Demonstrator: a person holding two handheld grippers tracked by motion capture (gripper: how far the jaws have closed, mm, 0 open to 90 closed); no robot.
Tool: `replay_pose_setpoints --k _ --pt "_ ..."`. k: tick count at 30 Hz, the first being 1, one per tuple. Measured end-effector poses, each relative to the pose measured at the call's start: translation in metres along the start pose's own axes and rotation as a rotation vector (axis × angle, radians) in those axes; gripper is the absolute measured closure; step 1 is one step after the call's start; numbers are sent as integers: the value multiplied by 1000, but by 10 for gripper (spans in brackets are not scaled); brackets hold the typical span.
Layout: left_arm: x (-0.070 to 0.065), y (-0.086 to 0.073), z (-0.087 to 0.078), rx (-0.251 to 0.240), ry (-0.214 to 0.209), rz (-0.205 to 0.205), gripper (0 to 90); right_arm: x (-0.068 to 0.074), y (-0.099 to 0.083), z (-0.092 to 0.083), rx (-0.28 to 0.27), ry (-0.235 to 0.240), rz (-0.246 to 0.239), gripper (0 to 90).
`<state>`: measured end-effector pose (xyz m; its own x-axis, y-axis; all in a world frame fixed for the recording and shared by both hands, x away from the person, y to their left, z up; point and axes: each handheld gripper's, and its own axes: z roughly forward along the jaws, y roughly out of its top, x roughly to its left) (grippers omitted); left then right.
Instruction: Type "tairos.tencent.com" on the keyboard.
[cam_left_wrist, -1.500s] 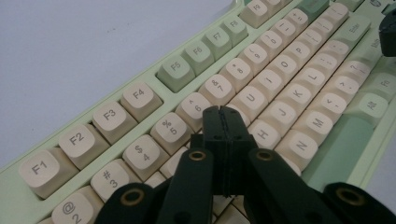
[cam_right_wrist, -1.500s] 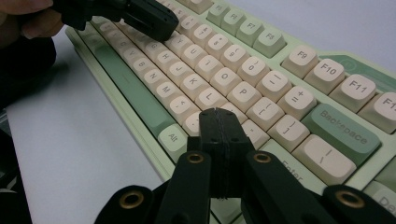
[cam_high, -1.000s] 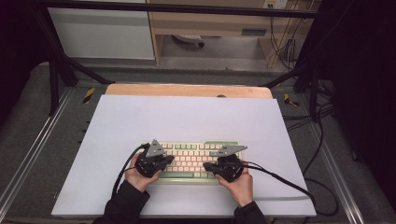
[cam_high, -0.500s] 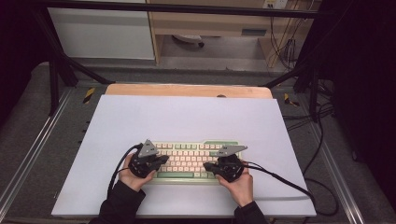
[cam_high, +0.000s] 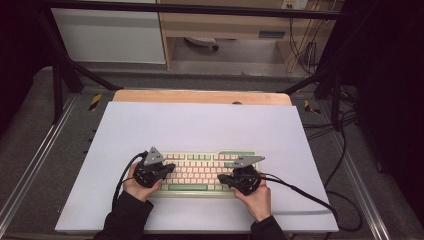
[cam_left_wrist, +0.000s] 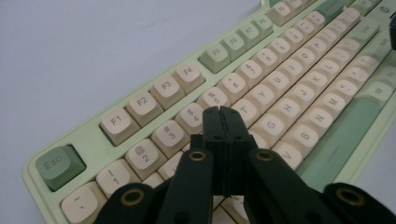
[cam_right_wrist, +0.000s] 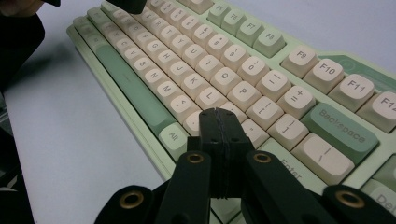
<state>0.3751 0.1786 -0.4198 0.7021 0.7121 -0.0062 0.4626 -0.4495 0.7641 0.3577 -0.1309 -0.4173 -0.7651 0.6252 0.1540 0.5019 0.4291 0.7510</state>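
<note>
A pale green keyboard (cam_high: 205, 171) with cream and green keys lies near the front of the white mat (cam_high: 200, 125). A hand holds my left gripper (cam_high: 171, 168) over the keyboard's left end. In the left gripper view its jaws are shut with nothing between them, and the tip (cam_left_wrist: 222, 113) hovers over the upper letter rows of the keyboard (cam_left_wrist: 280, 60), below the number keys. My right gripper (cam_high: 221, 177) sits over the right part. Its jaws are also shut and empty, with the tip (cam_right_wrist: 218, 115) above the keys left of Enter on the keyboard (cam_right_wrist: 196, 51).
A wooden table edge (cam_high: 200, 96) runs behind the mat. A black cable (cam_high: 310, 192) trails right from the right gripper, with more cables (cam_high: 345, 135) beyond the table. Metal rails (cam_high: 35, 160) flank both sides. The mat is bare behind the keyboard.
The left hand and its gripper have shifted slightly toward the left end of the keyboard. The right hand has not moved.
</note>
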Motion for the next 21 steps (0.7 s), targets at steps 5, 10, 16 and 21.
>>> replay_pose_setpoints --k 5,10,16,21 --pt "2 -2 4 11 8 -3 900 0 0 0 1 0 1 900" --pt "3 -3 5 13 10 -8 900 0 0 0 1 0 1 900" --pt "3 -4 7 13 6 -4 900 0 0 0 4 -1 0 900" --pt "4 -5 8 16 1 -7 900 0 0 0 3 -1 0 900"
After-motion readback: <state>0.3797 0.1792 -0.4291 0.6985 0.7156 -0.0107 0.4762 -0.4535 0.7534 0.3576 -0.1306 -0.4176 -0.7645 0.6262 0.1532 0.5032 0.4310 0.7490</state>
